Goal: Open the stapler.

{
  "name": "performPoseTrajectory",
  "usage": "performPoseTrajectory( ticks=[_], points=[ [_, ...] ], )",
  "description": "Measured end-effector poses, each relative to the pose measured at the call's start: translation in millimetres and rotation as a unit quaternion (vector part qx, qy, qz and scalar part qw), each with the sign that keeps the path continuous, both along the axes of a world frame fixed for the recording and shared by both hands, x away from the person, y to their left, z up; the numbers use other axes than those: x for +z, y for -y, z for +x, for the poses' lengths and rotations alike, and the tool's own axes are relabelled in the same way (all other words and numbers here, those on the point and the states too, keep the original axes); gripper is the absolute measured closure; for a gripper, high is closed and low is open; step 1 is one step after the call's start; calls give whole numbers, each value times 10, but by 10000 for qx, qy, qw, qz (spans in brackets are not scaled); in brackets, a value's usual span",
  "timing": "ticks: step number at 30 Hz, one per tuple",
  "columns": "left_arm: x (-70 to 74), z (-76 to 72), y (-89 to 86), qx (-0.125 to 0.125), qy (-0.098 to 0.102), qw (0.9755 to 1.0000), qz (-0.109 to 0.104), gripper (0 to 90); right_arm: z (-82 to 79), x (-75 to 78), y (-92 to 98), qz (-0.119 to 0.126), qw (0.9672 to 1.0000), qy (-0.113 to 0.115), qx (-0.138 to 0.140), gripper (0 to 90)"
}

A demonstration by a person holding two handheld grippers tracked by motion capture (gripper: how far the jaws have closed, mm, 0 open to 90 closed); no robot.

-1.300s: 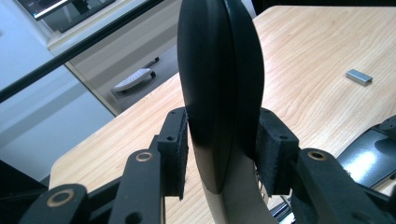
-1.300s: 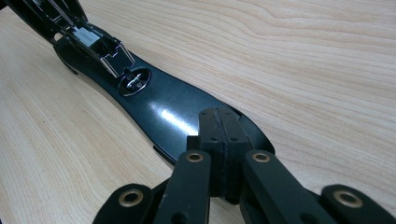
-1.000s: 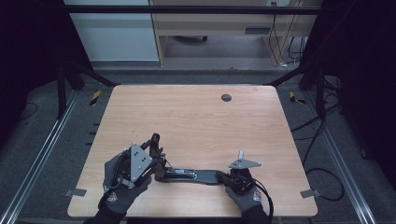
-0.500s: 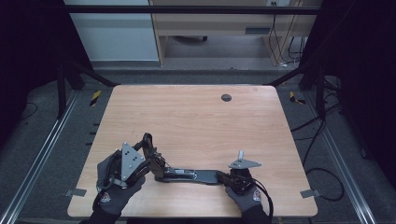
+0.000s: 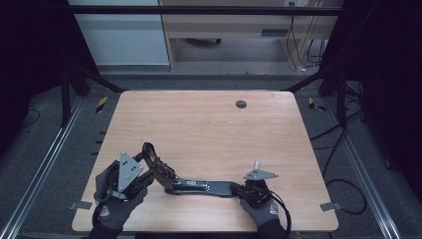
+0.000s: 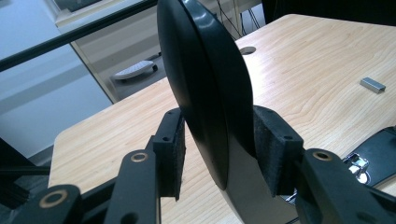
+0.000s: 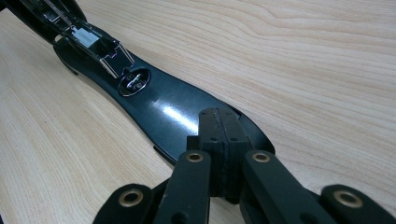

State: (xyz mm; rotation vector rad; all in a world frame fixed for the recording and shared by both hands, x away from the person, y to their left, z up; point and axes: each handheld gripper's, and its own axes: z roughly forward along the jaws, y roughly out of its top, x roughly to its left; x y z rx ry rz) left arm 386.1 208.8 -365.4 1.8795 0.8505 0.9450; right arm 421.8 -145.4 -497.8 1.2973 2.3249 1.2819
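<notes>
A black stapler lies opened out near the table's front edge, its base flat and its top arm tilted up to the left. My left gripper is shut on that top arm. The arm stands between the pads and touches both, and the jaws have just been opening a little. My right gripper is shut, pads together, with its tips resting on the rear end of the glossy base. The open staple channel lies beyond it.
A small strip of staples lies loose on the wooden table. A round cable hole is near the far edge. Cabinets and a desk stand behind the table, and cables trail on the floor at the right.
My left hand has shifted a little to the left, swinging the stapler's top arm further back. The right gripper and the base have stayed put.
</notes>
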Motion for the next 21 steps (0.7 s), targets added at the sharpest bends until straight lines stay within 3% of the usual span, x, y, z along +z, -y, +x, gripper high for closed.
performPoseTrajectory(
  ticks=[11, 14, 17, 21],
  points=[
    [-11, 5, -95, 85, 2, 10000, 20, 544, 1, 0, 1, 3, 10000, 1, 9, 900],
    [-43, 13, -239, 215, -194, 9993, -230, 539, 0, 1, -1, 7, 10000, -13, 4, 900],
    [-79, 11, -338, 225, -252, 9987, -393, 531, 3, 1, 0, 33, 10000, -8, 9, 900],
    [-88, 5, -369, 230, -268, 9986, -404, 525, 2, 1, 0, 28, 10000, 2, 6, 900]
  ],
)
